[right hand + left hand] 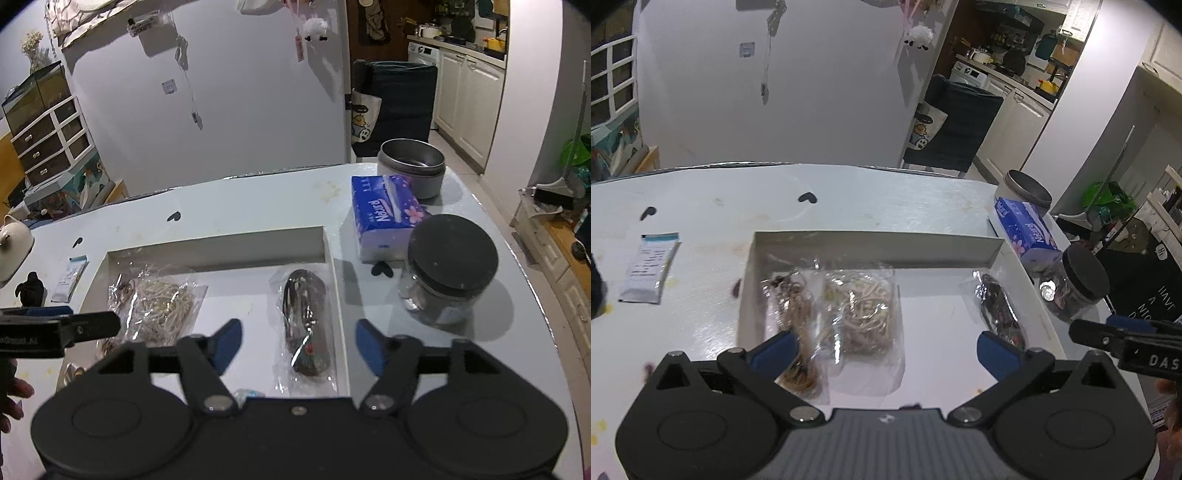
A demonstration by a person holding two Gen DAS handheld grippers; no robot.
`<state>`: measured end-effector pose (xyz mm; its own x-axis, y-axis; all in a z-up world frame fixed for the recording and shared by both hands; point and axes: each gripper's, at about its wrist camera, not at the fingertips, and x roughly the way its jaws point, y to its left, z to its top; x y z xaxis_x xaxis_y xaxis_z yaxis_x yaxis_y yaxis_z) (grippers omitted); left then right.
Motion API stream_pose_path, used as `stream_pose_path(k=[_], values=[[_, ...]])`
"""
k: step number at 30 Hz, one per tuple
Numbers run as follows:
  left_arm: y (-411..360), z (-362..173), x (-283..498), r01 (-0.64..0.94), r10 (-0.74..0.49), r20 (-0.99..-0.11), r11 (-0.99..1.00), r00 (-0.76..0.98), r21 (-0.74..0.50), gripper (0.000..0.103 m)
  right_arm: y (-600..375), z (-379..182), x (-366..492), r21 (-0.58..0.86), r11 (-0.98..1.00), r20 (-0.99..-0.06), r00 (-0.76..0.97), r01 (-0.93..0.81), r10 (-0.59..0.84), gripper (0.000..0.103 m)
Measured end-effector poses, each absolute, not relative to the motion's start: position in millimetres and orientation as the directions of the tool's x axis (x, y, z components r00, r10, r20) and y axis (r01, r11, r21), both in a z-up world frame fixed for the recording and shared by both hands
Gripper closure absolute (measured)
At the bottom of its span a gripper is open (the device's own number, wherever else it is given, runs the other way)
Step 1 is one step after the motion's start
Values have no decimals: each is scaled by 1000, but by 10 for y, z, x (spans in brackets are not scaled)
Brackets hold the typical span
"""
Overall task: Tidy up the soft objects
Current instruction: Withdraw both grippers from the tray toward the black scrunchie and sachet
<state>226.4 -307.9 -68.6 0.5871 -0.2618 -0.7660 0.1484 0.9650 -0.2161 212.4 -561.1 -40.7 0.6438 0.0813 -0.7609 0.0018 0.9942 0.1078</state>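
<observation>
Both grippers empty above the shallow white cardboard tray (879, 245).

Left wrist view: left gripper (886, 347) spread wide over the clear bag of pale cord (864, 310), bag lengthwise away.
Right wrist view: right gripper (297, 345) parted, nearer the clear bag of dark cord (304, 325), also lengthwise.

i count one shallow white cardboard tray (334, 273) on one white tabletop (236, 206). in the tray lie three clear plastic bags: one of pale cream cord (866, 314), one of brown twine (794, 325), one of dark cord (304, 325). beside the tray i see one blue tissue pack (384, 216), one glass jar with a black lid (452, 254), one grey round tin (412, 166), and one small white sachet (648, 271).
</observation>
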Motion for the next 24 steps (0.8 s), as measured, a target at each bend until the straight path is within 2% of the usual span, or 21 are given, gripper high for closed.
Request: stream_pose_path(k=[10,24], values=[[-2839,-549,1940,148,-240,-741,971,627,-189,0,-5474,-266,1798,78,997,-746,665,27,40,1],[-2312,-430,1673,154,-233,-732,972,640,-175,0,-5016,-186,1424,61,996,-727,686,61,2,0]])
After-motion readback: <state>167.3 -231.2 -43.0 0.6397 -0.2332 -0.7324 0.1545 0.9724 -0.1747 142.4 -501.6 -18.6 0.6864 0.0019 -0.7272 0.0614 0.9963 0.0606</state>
